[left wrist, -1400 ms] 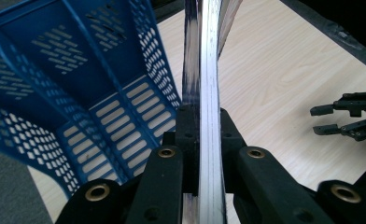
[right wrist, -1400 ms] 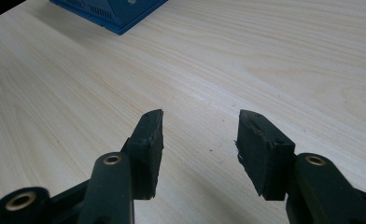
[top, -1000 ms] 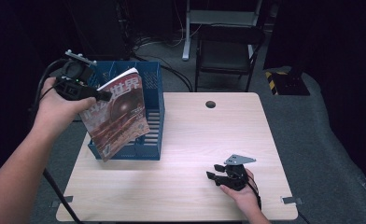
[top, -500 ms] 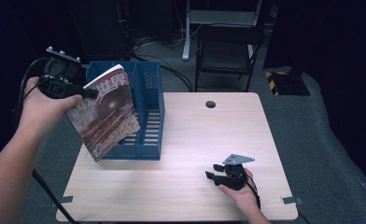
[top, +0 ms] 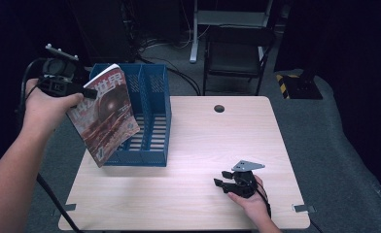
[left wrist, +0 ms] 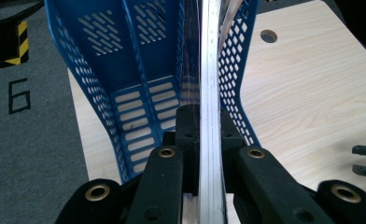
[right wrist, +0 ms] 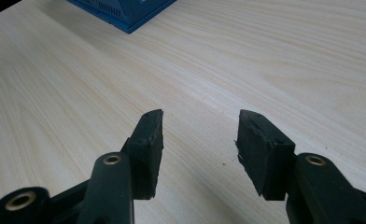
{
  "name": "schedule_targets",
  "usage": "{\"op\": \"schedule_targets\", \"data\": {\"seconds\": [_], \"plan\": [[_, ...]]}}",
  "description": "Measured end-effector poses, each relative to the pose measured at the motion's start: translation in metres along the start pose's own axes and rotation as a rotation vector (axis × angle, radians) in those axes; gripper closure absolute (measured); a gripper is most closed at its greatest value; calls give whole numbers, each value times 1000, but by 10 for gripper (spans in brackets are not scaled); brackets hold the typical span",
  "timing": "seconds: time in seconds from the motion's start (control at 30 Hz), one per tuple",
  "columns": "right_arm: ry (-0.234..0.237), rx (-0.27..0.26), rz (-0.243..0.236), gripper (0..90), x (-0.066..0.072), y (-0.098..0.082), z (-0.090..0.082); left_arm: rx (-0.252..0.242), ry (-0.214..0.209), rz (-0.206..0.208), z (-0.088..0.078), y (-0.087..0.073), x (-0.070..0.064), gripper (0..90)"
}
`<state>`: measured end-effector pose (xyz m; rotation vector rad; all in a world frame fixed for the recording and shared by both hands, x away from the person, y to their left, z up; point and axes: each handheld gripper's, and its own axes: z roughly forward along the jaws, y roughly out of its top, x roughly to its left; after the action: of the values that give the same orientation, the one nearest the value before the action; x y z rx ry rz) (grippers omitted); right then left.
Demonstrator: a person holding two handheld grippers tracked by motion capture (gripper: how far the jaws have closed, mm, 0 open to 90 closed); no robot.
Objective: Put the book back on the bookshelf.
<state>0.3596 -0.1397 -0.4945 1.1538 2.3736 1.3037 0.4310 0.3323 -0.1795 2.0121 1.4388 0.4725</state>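
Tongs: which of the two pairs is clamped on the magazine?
The left tongs, raised beside the blue file rack, are shut on the magazine. The right tongs rest open on the table, holding nothing.

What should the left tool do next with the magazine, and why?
Probably swing the magazine rightward over the blue file rack and lower it into a slot. The left tool grips its edge, and it hangs tilted outside the rack's left wall.
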Motion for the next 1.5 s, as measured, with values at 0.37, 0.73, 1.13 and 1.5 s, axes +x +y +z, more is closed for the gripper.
{"op": "schedule_targets", "data": {"seconds": [0.37, 0.73, 1.13, 1.5], "plan": [[8, 5, 2, 506, 0, 0, 0, -7, 23, -29, 11, 7, 6, 840], [4, -1, 1, 507, 0, 0, 0, -10, 51, -38, 22, 19, 5, 840], [6, -2, -3, 506, 0, 0, -1, -46, 81, -82, 36, 30, 3, 840], [9, -2, -5, 507, 0, 0, -1, -49, 78, -106, 47, 36, 5, 840]]}}
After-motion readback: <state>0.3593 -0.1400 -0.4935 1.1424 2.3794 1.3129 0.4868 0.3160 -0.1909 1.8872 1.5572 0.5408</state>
